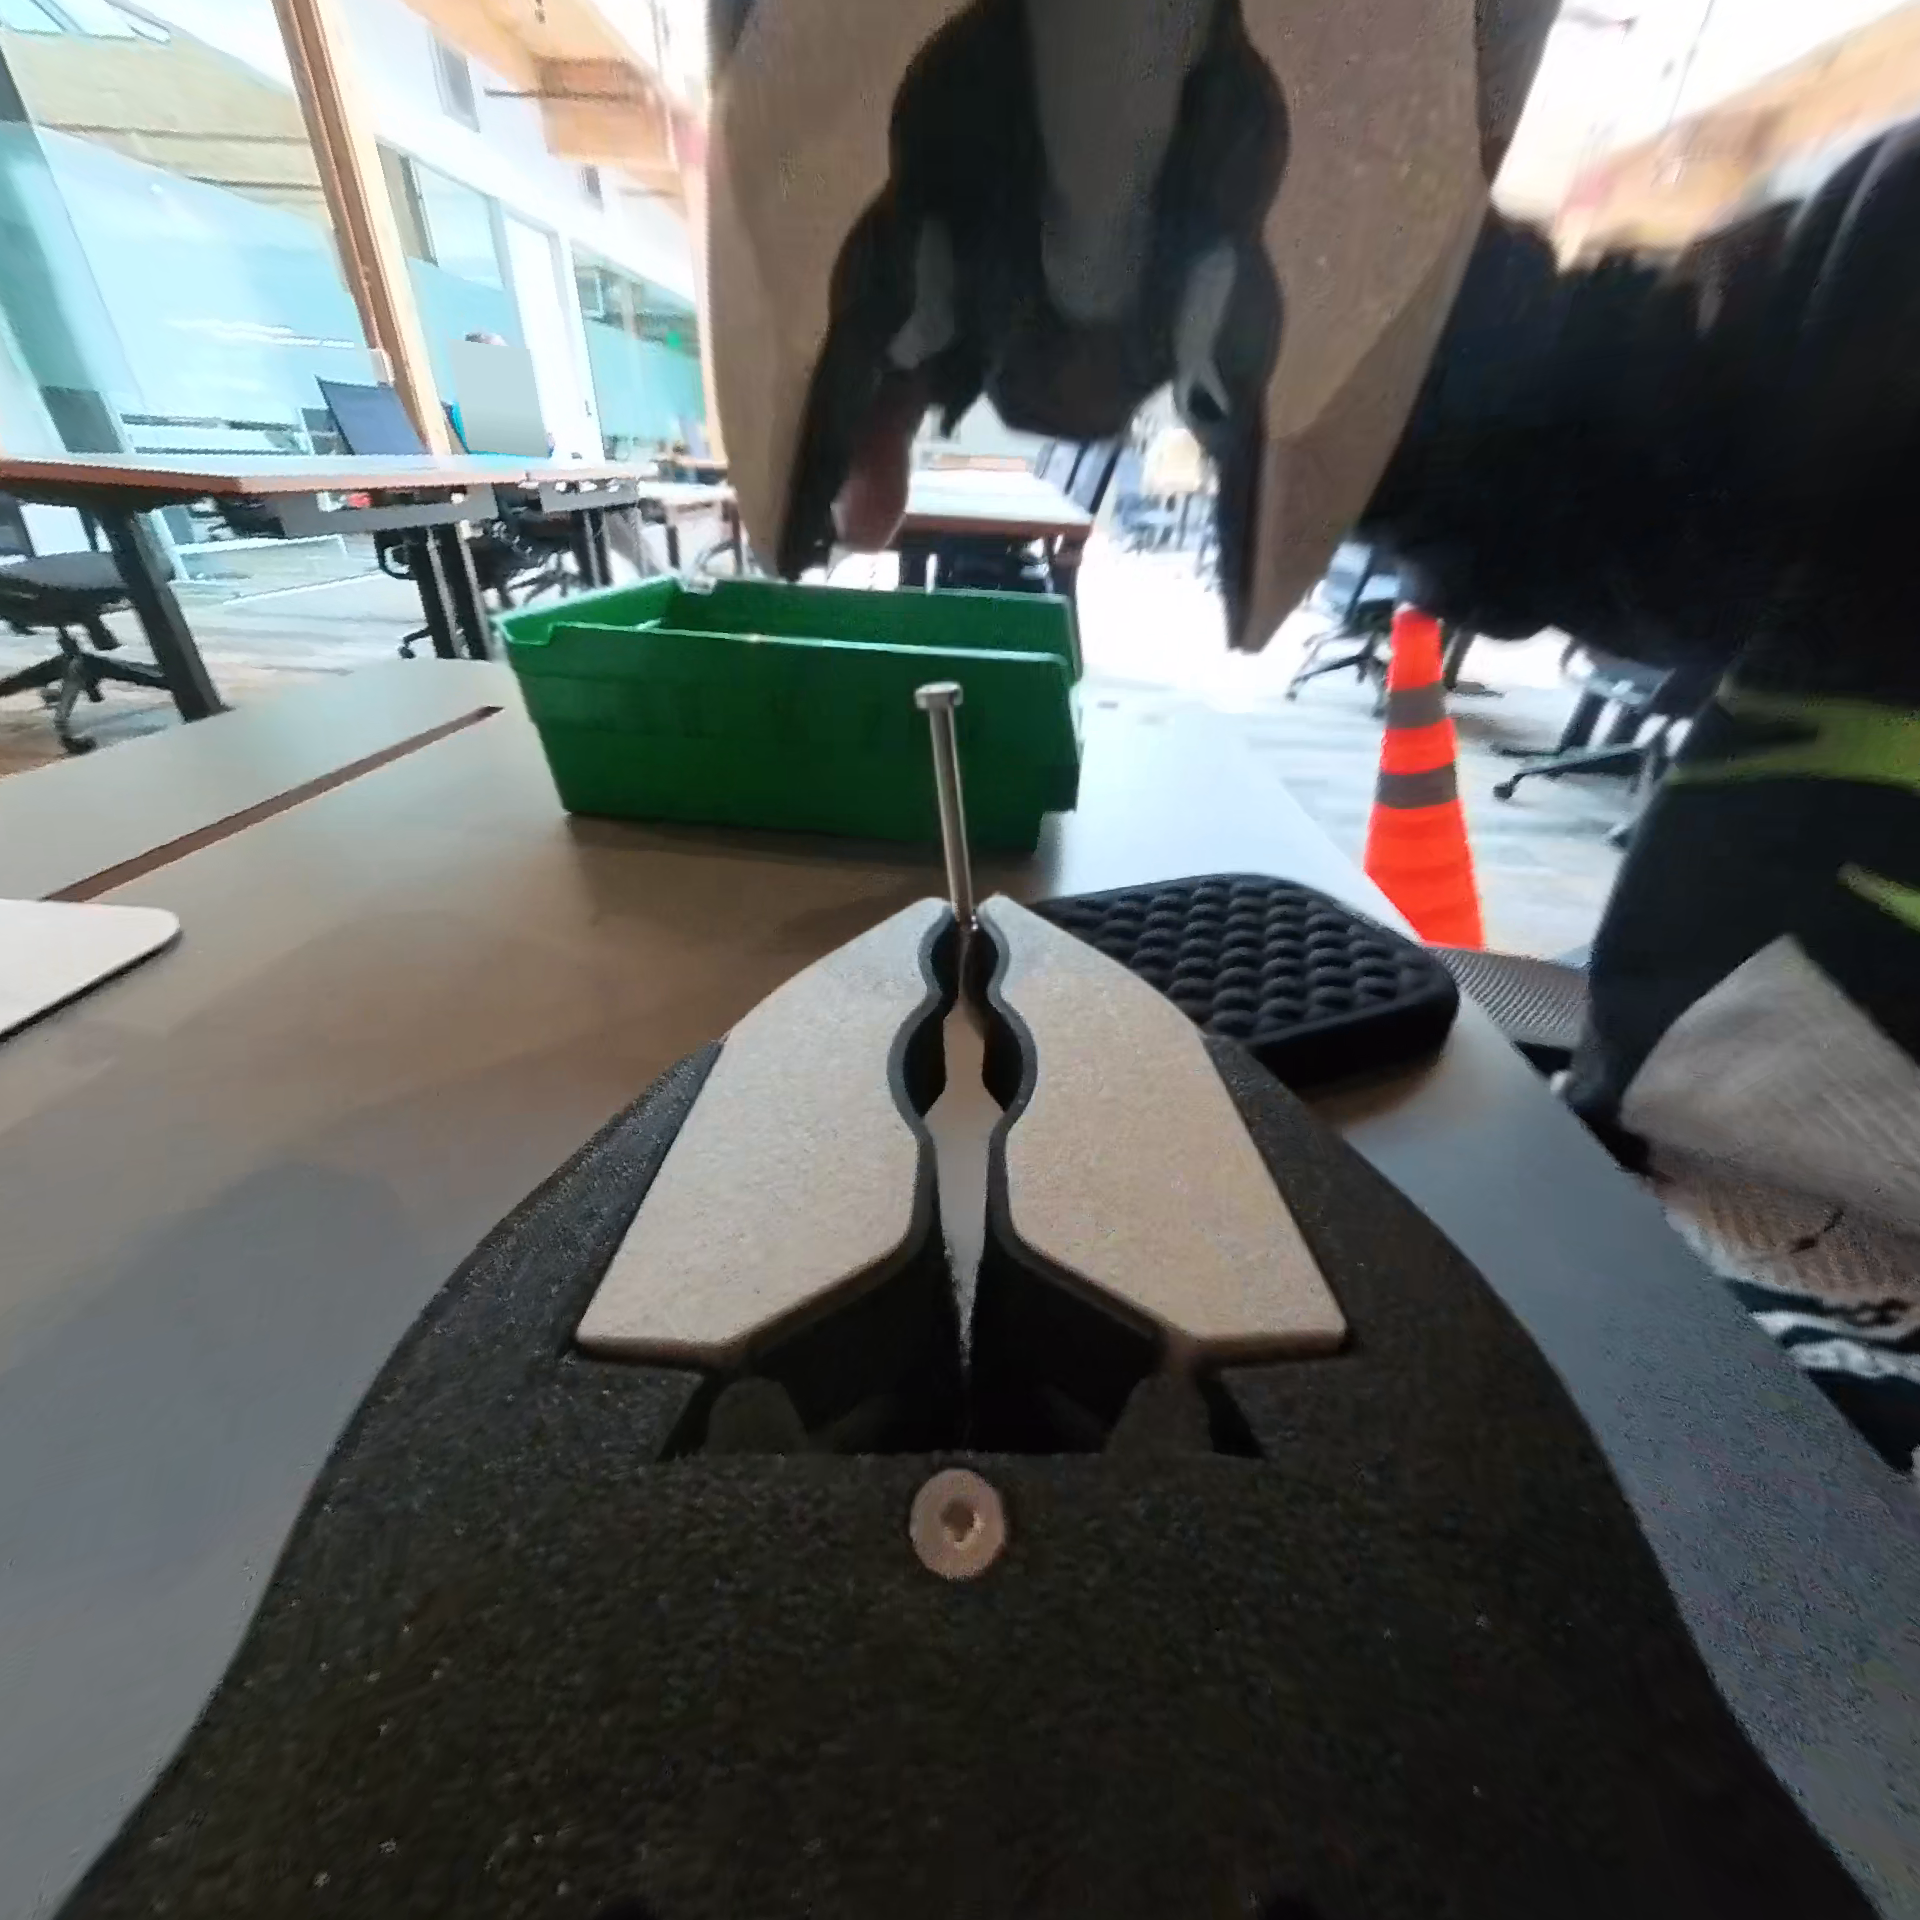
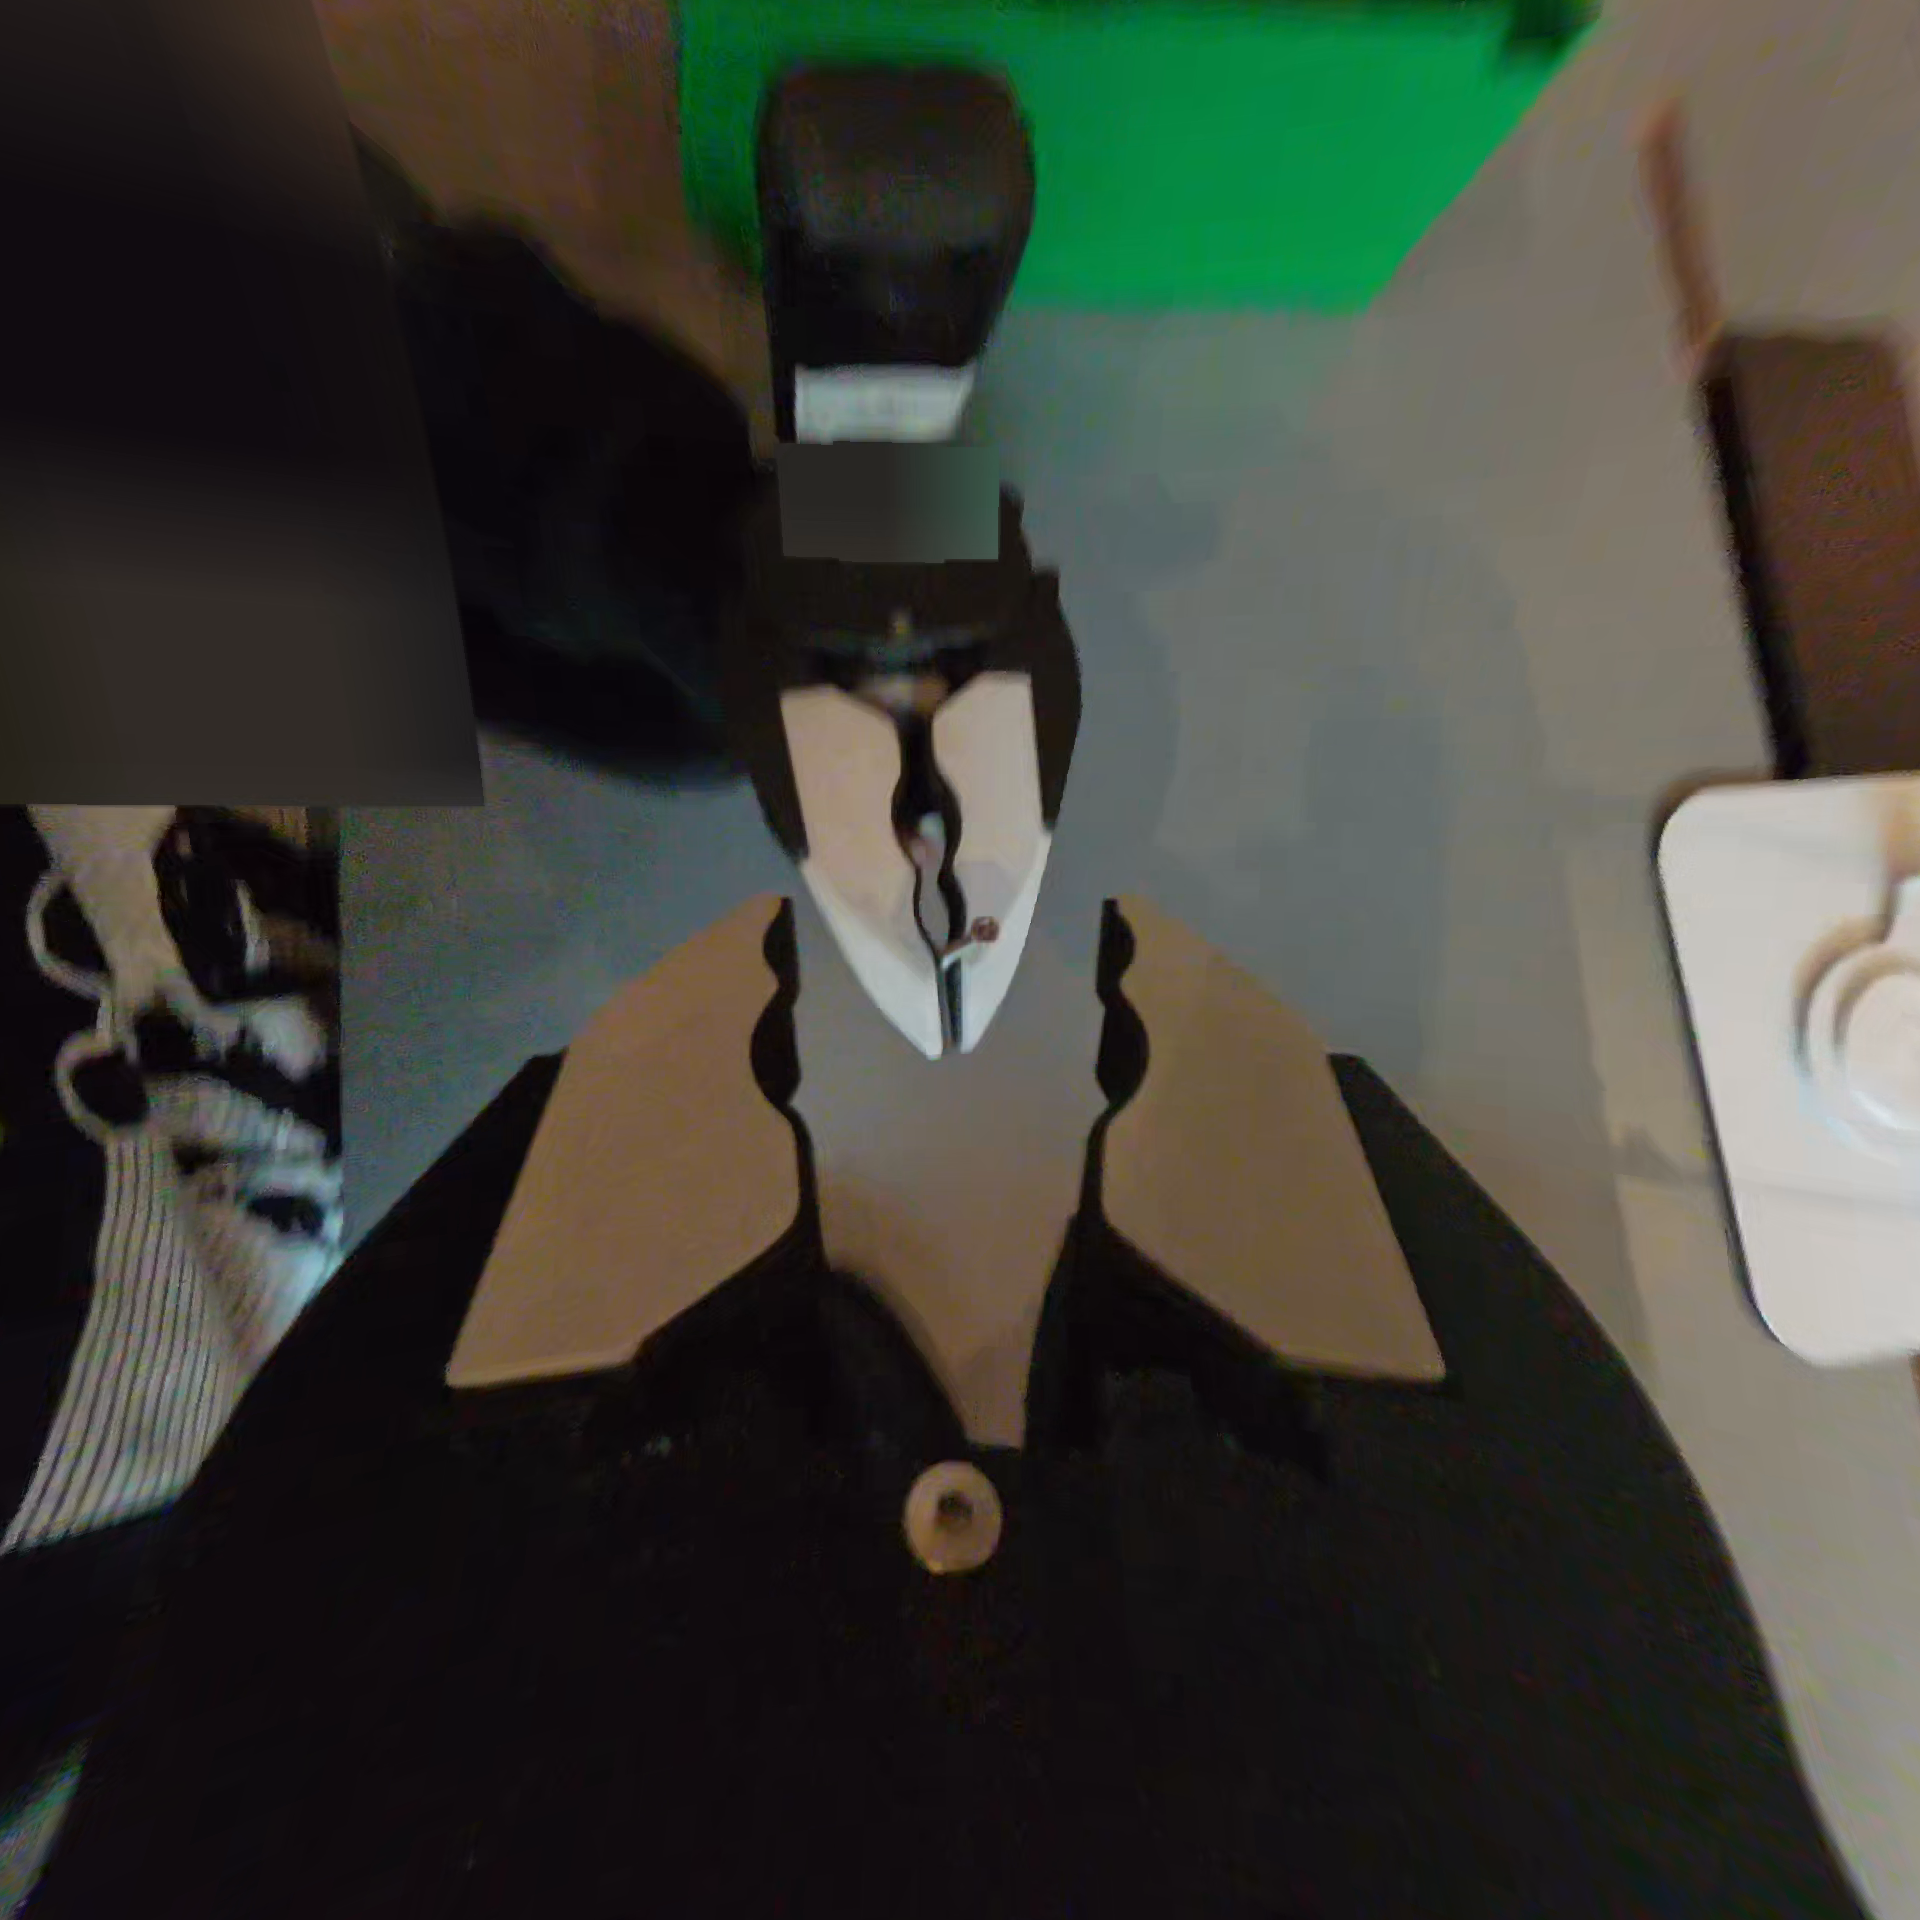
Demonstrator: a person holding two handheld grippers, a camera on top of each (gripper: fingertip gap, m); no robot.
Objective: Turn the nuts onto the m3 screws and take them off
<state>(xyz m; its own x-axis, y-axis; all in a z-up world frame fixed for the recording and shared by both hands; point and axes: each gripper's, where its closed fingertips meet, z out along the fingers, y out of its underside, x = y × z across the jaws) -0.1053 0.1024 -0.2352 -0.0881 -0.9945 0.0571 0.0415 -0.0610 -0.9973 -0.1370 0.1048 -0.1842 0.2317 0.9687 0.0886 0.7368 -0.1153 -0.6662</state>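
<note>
My left gripper (image 1: 966, 914) is shut on the lower end of a thin metal screw (image 1: 951, 790). The screw stands upright above the brown table (image 1: 416, 987), its flat head on top. No nut shows on its shaft. My right gripper (image 1: 1018, 592) hangs above the screw, fingers pointing down and spread wide. In the right wrist view my right gripper (image 2: 948, 914) is open, with nothing between its pads. The left gripper (image 2: 943, 1039) lies just below it, pinching the screw (image 2: 948, 987).
A green bin (image 1: 790, 707) stands behind the screw; it also shows in the right wrist view (image 2: 1195, 156). A black honeycomb pad (image 1: 1247, 966) lies to the right. A white tray (image 2: 1808, 1070) sits at the table's side. An orange cone (image 1: 1418, 790) stands on the floor beyond. The left gripper's tips are roughly 6 cm from the right gripper's.
</note>
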